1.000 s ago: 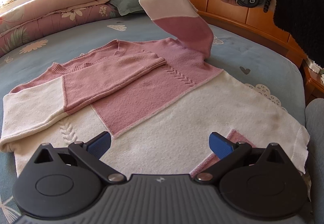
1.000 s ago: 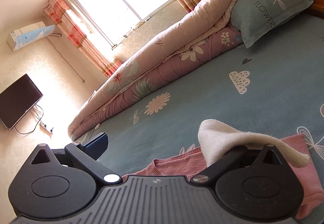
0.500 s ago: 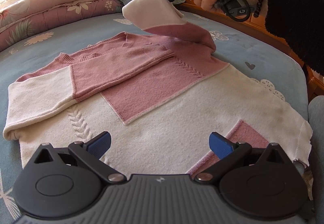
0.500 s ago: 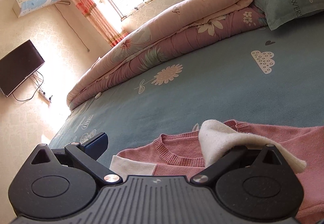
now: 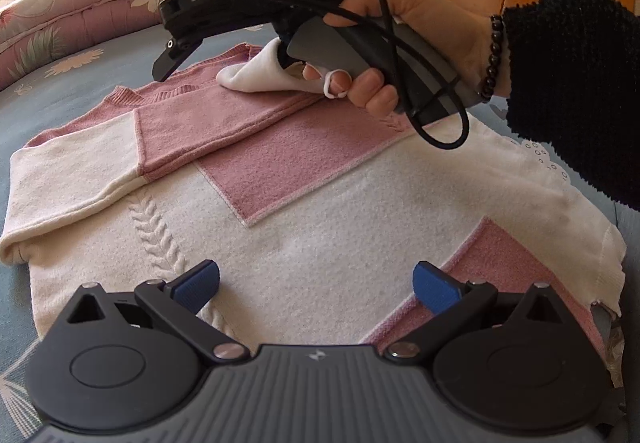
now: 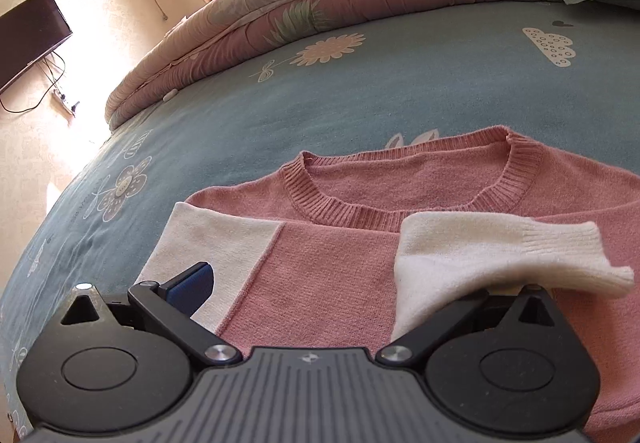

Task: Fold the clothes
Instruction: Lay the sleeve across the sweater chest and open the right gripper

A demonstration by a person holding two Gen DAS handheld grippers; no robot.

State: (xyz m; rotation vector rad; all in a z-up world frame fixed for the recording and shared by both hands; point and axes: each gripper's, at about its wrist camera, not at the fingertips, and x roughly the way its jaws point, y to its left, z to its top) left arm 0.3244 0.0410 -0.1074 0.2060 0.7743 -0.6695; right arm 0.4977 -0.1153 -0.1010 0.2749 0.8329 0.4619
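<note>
1. Your left tongs [image 5: 316, 283] hang spread wide and empty over the sweater [image 5: 304, 227], which lies flat on the bed [image 6: 360, 99].
2. Your right tongs [image 6: 360, 283] gape apart; the white cuff [image 6: 500, 251] drapes over the finger at 3 o'clock.

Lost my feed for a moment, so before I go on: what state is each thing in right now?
Sweater: flat on the bed, neckline away from the left gripper, partly folded.
First sleeve: folded across the chest, lying flat.
Second sleeve cuff: draped over one finger of the right gripper, low over the chest.
Left gripper: open, empty, above the hem.
Right gripper: jaws apart, held in a hand.
</note>
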